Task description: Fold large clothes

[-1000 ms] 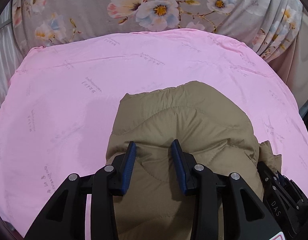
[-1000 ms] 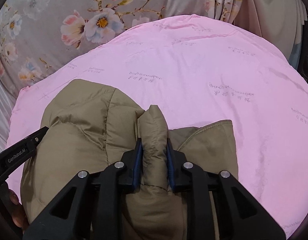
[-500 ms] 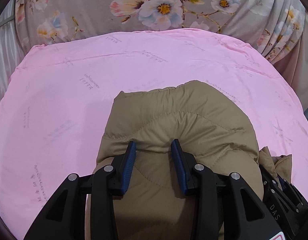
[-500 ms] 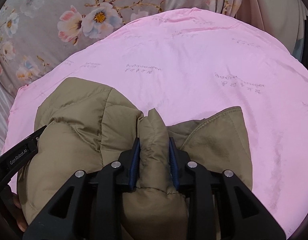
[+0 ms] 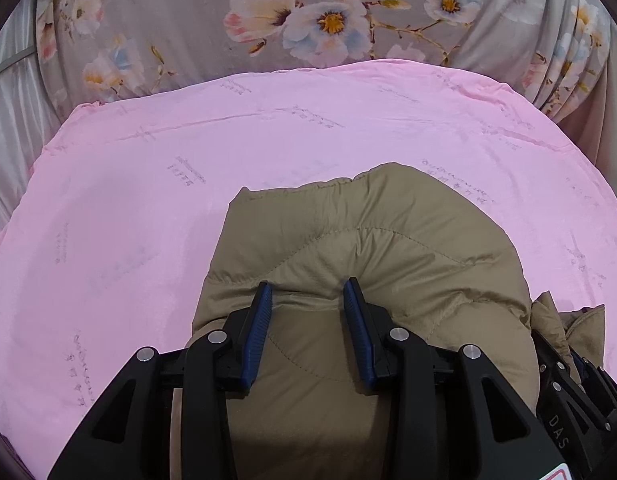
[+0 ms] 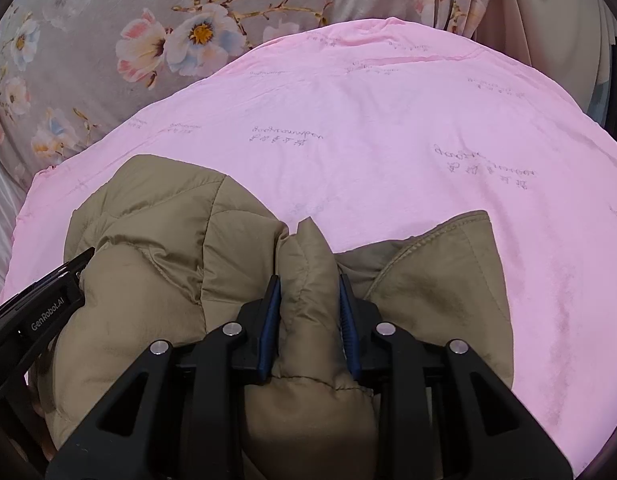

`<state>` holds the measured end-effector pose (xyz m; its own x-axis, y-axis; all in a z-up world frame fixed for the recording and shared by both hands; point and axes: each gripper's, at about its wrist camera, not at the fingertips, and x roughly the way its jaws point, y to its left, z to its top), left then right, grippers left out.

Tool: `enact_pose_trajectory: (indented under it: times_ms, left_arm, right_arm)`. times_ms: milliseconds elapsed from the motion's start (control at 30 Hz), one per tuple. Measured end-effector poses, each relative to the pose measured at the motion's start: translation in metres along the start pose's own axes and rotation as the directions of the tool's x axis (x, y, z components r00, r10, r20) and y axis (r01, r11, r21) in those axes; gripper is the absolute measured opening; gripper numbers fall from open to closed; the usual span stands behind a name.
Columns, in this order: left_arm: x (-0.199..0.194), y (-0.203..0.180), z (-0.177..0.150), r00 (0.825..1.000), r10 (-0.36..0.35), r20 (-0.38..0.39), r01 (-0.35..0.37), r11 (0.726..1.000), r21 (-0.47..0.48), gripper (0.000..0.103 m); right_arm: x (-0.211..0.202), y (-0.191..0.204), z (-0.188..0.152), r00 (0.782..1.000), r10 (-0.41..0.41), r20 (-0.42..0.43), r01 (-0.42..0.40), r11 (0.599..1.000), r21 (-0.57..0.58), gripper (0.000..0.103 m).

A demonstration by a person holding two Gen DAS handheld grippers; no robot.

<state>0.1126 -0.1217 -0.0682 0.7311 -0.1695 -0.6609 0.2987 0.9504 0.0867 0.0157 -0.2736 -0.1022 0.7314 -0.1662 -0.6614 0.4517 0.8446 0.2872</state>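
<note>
Pinching a jacket ridge, my right gripper alone showed its collar, while my left gripper half-open gripped a puffy fold.

One padded jacket, one pink sheet, two tongs

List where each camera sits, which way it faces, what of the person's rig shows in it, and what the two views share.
Left wrist: on the left gripper, angled down over the tan puffer jacket on the pink sheet; its own blue-padded fingers press jacket padding, and the right gripper's body shows at lower right.
Right wrist: on the right gripper, angled down likewise; its fingers pinch a jacket fold, and the left gripper's body shows at left.
Shared: jacket, sheet, floral fabric behind.
</note>
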Motion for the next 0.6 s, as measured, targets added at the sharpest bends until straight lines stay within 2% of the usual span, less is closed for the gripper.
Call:
enact_pose_trajectory:
  times_ms: [133, 200, 300, 367, 400, 467, 533, 600]
  left_arm:
    - [-0.001, 0.001, -0.001, 1.0, -0.01, 0.005, 0.01, 1.0, -0.009, 0.036]
    - [-0.004, 0.007, -0.001, 0.999, -0.041, 0.005, 0.041, 0.999, -0.029, 0.036]
    - [-0.017, 0.028, -0.002, 0.992, -0.121, -0.027, 0.119, 0.99, -0.078, 0.047]
    - [-0.033, 0.048, -0.006, 0.985, -0.165, -0.042, 0.159, 0.981, -0.108, 0.052]
    - [-0.04, 0.055, -0.009, 0.983, -0.18, -0.045, 0.174, 0.978, -0.118, 0.054]
    - [-0.051, 0.074, -0.019, 0.971, -0.23, -0.066, 0.22, 0.966, -0.136, 0.061]
    - [-0.055, 0.088, -0.03, 0.958, -0.269, -0.099, 0.251, 0.955, -0.16, 0.062]
    - [-0.056, 0.104, -0.043, 0.931, -0.341, -0.13, 0.309, 0.926, -0.218, 0.063]
  right_arm:
    - [0.001, -0.001, 0.001, 1.0, 0.008, 0.003, -0.008, 1.0, 0.005, 0.027]
    - [0.0, -0.007, 0.003, 0.999, 0.049, -0.001, -0.049, 0.998, 0.029, 0.028]
    - [-0.018, -0.022, 0.003, 0.994, 0.108, -0.011, -0.107, 0.99, 0.088, 0.035]
    - [-0.046, -0.04, -0.003, 0.99, 0.139, 0.016, -0.14, 0.976, 0.166, 0.06]
    - [-0.057, -0.047, -0.006, 0.989, 0.144, 0.03, -0.147, 0.971, 0.191, 0.061]
    - [-0.078, -0.064, -0.016, 0.986, 0.165, 0.022, -0.166, 0.964, 0.207, 0.061]
    - [-0.09, -0.076, -0.024, 0.982, 0.19, -0.013, -0.183, 0.959, 0.216, 0.064]
    - [-0.093, -0.085, -0.035, 0.967, 0.244, -0.075, -0.22, 0.946, 0.238, 0.065]
